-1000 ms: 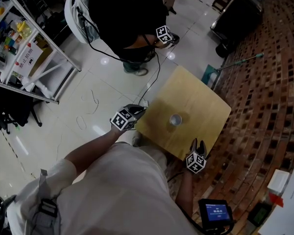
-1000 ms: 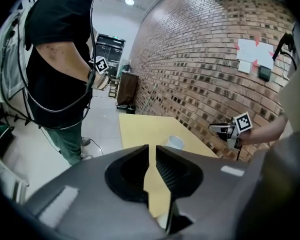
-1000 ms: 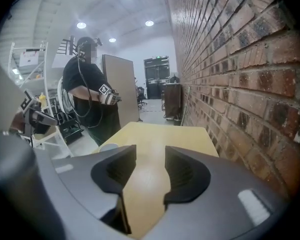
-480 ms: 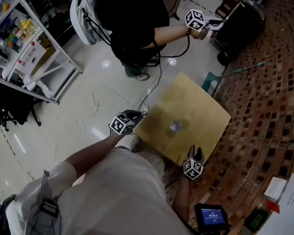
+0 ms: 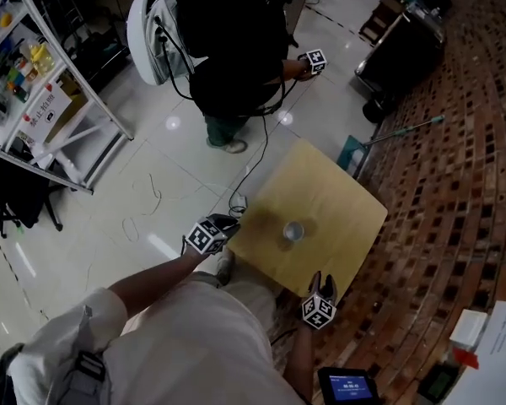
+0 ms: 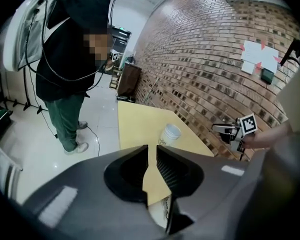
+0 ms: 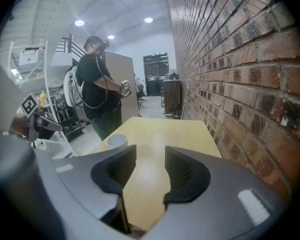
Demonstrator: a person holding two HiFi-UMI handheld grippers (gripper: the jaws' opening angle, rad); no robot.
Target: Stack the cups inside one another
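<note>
Bystander (image 5: 228, 49) shifted, cup (image 5: 293, 231), yellow table (image 5: 337, 192), brick wall (image 5: 464, 142)

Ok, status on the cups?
Left claw nearly shut, white thing low in its gap, grip unclear. Right claw open, empty. Cup upright on table, beyond both claws. Path clear.

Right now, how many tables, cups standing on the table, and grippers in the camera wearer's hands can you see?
table: 1
cup on the table: 1
grippers: 2, the left gripper and the right gripper
Total: 4
</note>
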